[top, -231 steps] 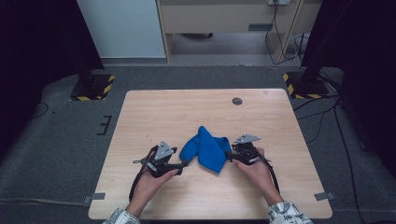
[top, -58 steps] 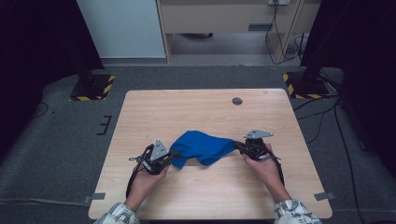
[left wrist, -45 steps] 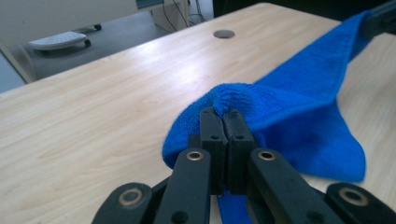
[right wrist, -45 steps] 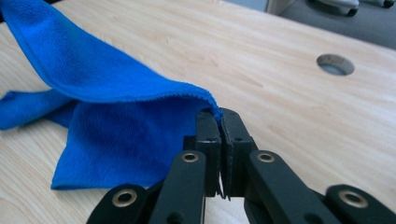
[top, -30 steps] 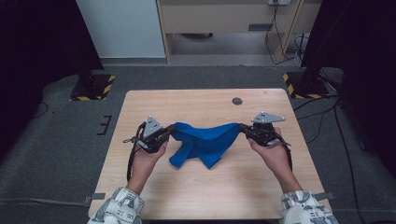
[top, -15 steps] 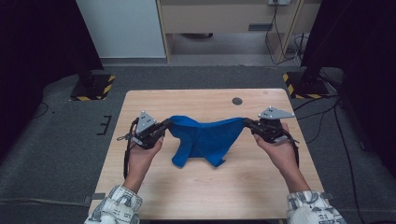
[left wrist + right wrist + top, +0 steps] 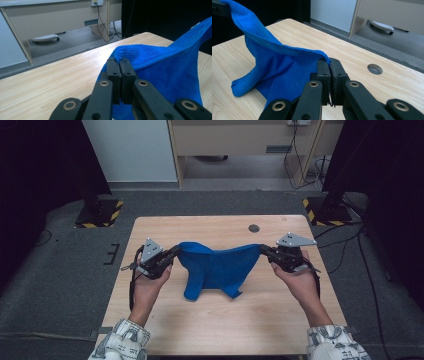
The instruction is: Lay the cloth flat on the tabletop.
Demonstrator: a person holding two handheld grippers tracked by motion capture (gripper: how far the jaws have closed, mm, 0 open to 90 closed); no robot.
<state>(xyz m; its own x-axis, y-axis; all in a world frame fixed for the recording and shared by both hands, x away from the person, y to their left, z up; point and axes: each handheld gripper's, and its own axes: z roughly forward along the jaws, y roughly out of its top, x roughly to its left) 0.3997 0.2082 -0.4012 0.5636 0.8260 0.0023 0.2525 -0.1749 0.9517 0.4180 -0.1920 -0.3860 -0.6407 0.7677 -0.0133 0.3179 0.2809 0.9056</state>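
A: Where does the spreading stand?

B: Partway, I'd judge; the blue microfibre cloth (image 7: 218, 269) hangs over the middle of the wooden table (image 7: 165, 227), its top edge pulled between the left gripper (image 7: 172, 254) and right gripper (image 7: 263, 251), each clamped on a corner; laying it flat is left.

A: And against half a second ago?

B: The grippers sit slightly wider apart; the top edge sags less.
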